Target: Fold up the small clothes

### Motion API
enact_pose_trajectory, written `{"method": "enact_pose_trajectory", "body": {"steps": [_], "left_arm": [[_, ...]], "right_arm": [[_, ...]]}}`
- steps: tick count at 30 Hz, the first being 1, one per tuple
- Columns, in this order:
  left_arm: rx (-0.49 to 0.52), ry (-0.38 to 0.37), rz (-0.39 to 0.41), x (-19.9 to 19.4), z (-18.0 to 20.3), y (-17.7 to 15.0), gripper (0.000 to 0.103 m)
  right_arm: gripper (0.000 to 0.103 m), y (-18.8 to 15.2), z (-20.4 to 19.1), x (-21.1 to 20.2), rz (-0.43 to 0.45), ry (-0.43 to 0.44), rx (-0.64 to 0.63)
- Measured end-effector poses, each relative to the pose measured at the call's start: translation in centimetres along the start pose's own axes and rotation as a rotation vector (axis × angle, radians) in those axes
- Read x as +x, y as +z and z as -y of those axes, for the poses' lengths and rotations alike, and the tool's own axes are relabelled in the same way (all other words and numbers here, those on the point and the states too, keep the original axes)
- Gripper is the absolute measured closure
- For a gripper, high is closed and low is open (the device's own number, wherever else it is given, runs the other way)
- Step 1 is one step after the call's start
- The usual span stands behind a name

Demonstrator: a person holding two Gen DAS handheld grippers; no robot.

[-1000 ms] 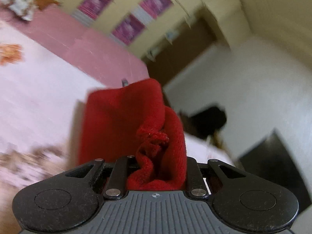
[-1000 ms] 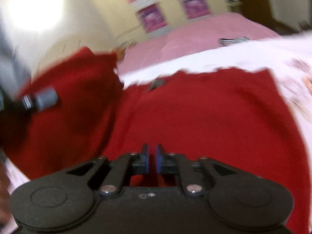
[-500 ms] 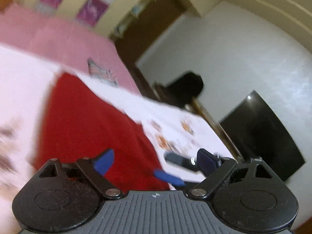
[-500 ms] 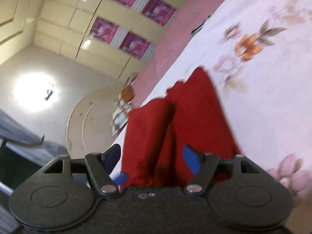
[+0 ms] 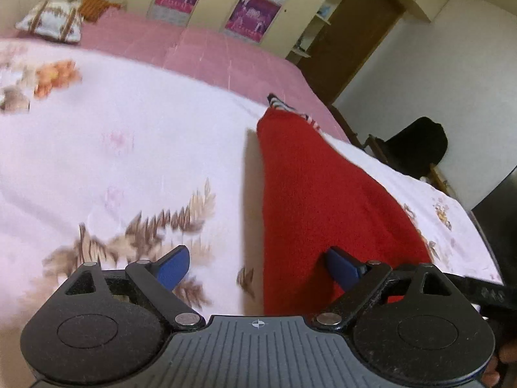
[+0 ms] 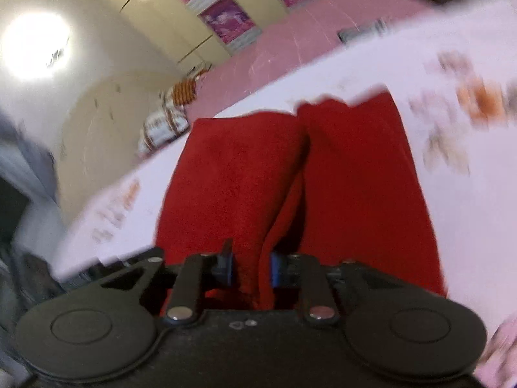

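Mid-fold on the bed (image 5: 129, 135): right gripper (image 6: 250, 266) closing on the red garment (image 6: 252, 177); left gripper (image 5: 258, 265) open, needing its own hold next.

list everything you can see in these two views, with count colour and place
red garment: 1, red, lying on the bedsheet, near end pinched in the right hand-held gripper
bedsheet: 1, white with floral print, over the near part of the bed
pink cover: 1, pink, far part of the bed
pillow: 1, white patterned, far left corner of the bed
striped cloth: 1, dark and white stripes, just beyond the garment's far end
posters: several, magenta, on the cream cupboard doors
door: 1, brown, right of the cupboards
chair: 1, black, by the white wall
left hand-held gripper: 1, black with blue pads, open over the garment's edge
right hand-held gripper: 1, black with blue pads, closing on a garment fold
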State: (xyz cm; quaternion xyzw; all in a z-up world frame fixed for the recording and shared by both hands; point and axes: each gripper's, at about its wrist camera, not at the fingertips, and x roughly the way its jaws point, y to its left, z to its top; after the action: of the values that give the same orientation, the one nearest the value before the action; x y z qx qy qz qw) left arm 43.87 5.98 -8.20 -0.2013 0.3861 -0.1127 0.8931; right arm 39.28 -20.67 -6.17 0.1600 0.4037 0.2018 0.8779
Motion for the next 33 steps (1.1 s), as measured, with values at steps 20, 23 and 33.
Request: {"method": "enact_pose_trajectory", "body": {"steps": [20,23,33], "left_arm": [[0.154,-0.007,-0.076,3.7,5.7,-0.2,0.012],[0.148,-0.009,-0.078,3.7,5.5,-0.2,0.012],[0.271,0.028,-0.107,4.7,8.5,-0.5,0.012]], "right_arm": [[0.077,-0.8,5.3,-4.6,0.109,-0.119,-0.112],[0.072,0.2,7.0,-4.8,0.143,-0.040,0.027],[0.087,1.2,9.4,-3.1,0.106,-0.012,0.105]]}}
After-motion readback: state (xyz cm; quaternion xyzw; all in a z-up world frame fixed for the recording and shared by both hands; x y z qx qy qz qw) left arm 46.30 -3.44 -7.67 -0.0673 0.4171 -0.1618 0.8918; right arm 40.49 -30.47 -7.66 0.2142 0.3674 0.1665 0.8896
